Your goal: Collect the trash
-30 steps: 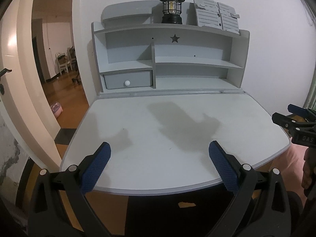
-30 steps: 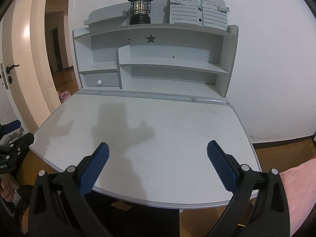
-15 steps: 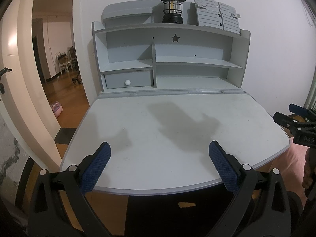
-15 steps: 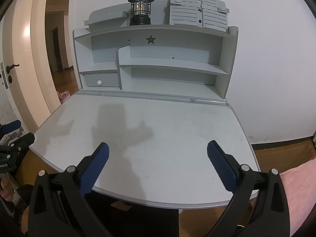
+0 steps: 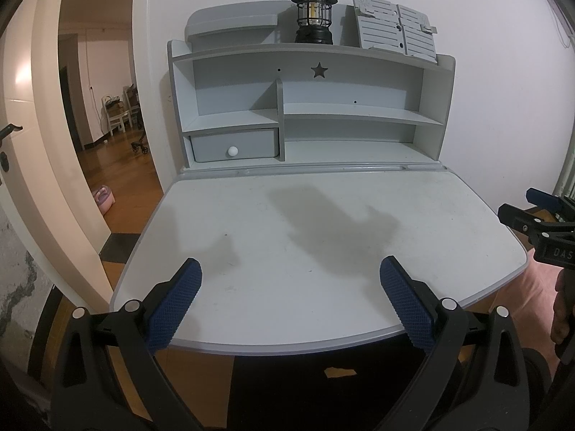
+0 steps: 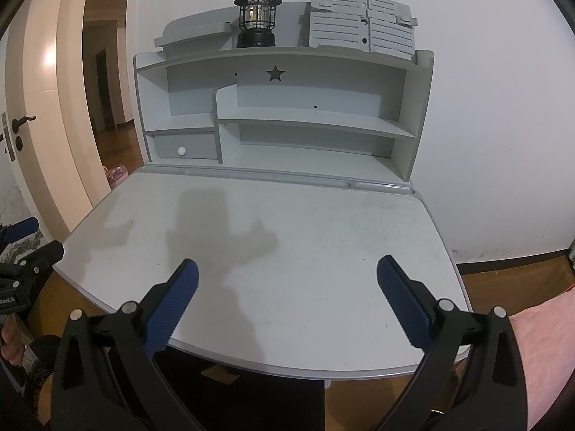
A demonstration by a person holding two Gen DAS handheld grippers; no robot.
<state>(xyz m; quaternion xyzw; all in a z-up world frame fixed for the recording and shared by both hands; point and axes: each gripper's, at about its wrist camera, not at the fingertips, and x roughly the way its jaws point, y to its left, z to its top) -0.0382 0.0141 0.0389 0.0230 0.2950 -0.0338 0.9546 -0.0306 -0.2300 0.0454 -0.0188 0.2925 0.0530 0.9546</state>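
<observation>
Right, both grippers hover over the near edge of the desk [image 5: 323,215], L gripper [image 5: 290,300] and R gripper [image 6: 286,296] each w/ blue pads spread wide, nothing between them. Only trash-like thing visible: a small tan scrap [image 5: 340,372] on the floor under the desk front. Lantern [image 5: 313,18] sits on the hutch top shelf.

Both views are evenly and rather dimly lit indoors, with a cool grey cast. Soft, blurred shadows fall across the desk top [image 5: 323,215], the darkest near its middle. A pale glare patch shines on the door [image 6: 46,57] at far left. Fisheye distortion bends the walls and shelf unit [image 5: 309,107] outward, and black corners frame each picture. Focus stays sharp throughout.
</observation>
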